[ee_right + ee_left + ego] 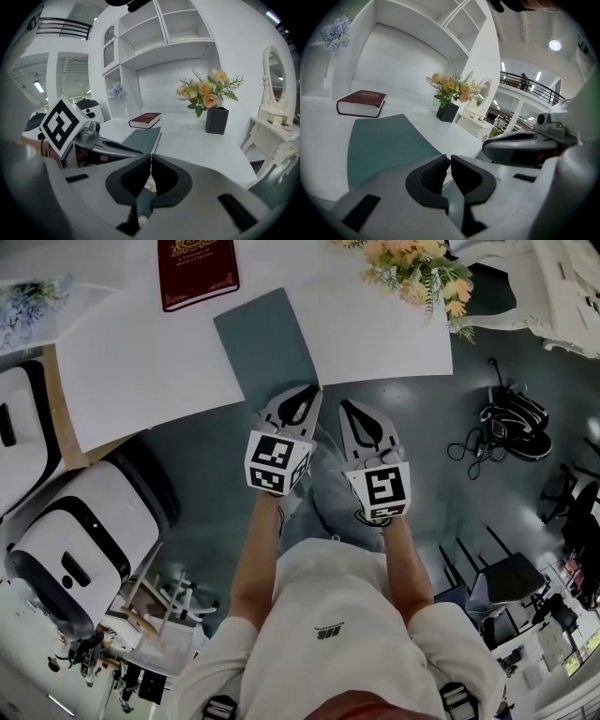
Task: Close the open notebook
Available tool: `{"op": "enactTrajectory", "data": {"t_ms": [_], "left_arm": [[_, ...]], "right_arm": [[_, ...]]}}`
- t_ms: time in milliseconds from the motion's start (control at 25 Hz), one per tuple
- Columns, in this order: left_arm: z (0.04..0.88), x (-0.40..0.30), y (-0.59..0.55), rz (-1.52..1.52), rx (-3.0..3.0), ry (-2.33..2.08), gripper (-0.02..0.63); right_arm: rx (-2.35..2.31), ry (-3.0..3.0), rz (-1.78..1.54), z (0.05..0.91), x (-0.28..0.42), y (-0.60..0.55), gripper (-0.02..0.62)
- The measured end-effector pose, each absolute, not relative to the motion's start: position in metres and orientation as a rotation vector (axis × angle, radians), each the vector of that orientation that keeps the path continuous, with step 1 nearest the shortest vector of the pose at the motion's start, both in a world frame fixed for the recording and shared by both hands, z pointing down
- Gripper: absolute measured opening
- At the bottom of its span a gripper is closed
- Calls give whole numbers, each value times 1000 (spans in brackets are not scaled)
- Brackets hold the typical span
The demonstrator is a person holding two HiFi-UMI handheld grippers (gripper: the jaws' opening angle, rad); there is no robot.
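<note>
Head view: the teal notebook (267, 343) lies flat near the desk's (150, 381) front edge, with the left gripper (303, 397) and right gripper (353, 412) just short of it. Left gripper view: fingers (433, 173) pressed together, empty. Right gripper view: fingers (133, 180) likewise closed on nothing. The notebook looks shut already, so the task seems done.

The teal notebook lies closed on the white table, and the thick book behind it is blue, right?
Not quite. The thick book behind the closed teal notebook on the white table is dark red, not blue; the head view shows it plainly.
</note>
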State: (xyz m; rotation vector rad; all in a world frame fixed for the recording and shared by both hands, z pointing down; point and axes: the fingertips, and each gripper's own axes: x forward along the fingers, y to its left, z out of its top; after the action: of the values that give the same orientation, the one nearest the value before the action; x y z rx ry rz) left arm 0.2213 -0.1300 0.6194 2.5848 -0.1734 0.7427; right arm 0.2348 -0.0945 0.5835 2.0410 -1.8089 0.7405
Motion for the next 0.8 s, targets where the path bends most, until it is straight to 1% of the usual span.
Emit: {"op": "enactTrajectory", "data": {"t_ms": [800], "left_arm": [[581,196,-130,695,2615,-258,0]], "right_arm": [[2037,-1883,689,556,227,-91,-3]]}}
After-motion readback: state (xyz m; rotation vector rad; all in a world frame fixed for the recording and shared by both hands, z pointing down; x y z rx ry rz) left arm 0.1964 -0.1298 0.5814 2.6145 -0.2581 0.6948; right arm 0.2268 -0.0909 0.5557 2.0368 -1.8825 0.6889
